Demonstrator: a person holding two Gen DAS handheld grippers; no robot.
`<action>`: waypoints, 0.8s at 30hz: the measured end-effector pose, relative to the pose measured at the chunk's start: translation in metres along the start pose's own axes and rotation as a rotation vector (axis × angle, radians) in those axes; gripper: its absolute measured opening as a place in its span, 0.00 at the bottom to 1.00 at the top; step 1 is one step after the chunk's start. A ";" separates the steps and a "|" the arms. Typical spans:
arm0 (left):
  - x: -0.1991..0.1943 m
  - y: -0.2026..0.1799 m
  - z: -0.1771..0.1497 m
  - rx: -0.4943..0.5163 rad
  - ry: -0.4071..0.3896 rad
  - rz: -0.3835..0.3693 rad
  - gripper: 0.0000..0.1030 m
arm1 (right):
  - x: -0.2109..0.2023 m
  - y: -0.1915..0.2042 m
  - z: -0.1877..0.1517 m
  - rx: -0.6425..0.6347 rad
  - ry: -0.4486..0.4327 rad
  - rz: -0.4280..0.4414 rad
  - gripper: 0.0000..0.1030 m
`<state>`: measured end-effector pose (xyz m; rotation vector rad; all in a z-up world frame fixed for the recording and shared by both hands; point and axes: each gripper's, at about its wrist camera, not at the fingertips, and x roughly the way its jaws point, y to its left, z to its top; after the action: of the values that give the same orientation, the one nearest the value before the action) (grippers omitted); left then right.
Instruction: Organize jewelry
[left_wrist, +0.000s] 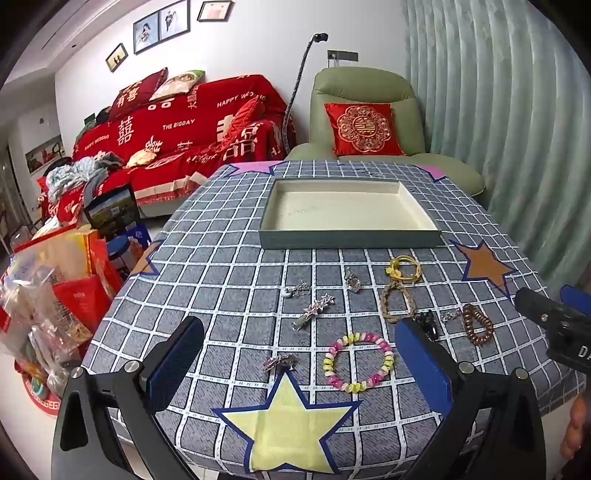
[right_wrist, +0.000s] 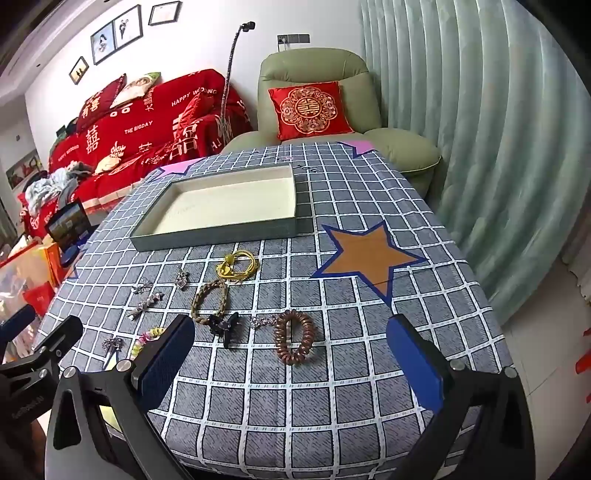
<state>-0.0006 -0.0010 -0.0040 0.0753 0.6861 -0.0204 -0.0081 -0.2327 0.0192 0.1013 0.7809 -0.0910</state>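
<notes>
An empty grey-green tray (left_wrist: 351, 238) (right_wrist: 218, 236) with a cream inside lies at the far side of the checked tablecloth. Nearer lie loose pieces: a pink and yellow bead bracelet (left_wrist: 357, 361), a brown coil hair tie (right_wrist: 294, 338) (left_wrist: 477, 324), a braided tan bracelet (left_wrist: 397, 303) (right_wrist: 210, 298), a yellow cord tie (left_wrist: 403, 268) (right_wrist: 238, 268), a black claw clip (right_wrist: 224, 325) and several silver clips (left_wrist: 314, 309). My left gripper (left_wrist: 299, 365) is open and empty above the bead bracelet. My right gripper (right_wrist: 291, 363) is open and empty around the coil tie, held above it.
The cloth has star patches: yellow (left_wrist: 286, 424), brown (right_wrist: 369, 254). A green armchair (right_wrist: 321, 122) and red sofa (left_wrist: 177, 140) stand behind the table. Bags and boxes (left_wrist: 51, 295) crowd the floor on the left. A curtain (right_wrist: 480, 147) hangs on the right.
</notes>
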 end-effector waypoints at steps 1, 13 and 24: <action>0.000 -0.002 -0.002 0.001 0.007 -0.006 1.00 | 0.000 0.000 0.000 -0.006 -0.001 -0.007 1.00; 0.001 0.002 0.003 -0.020 0.014 -0.042 1.00 | 0.003 0.001 0.001 -0.004 -0.013 0.001 1.00; 0.007 0.005 -0.002 -0.036 0.043 -0.053 1.00 | -0.003 0.000 0.001 0.013 -0.013 -0.003 1.00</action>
<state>0.0036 0.0045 -0.0095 0.0231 0.7314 -0.0575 -0.0091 -0.2327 0.0219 0.1117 0.7677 -0.0998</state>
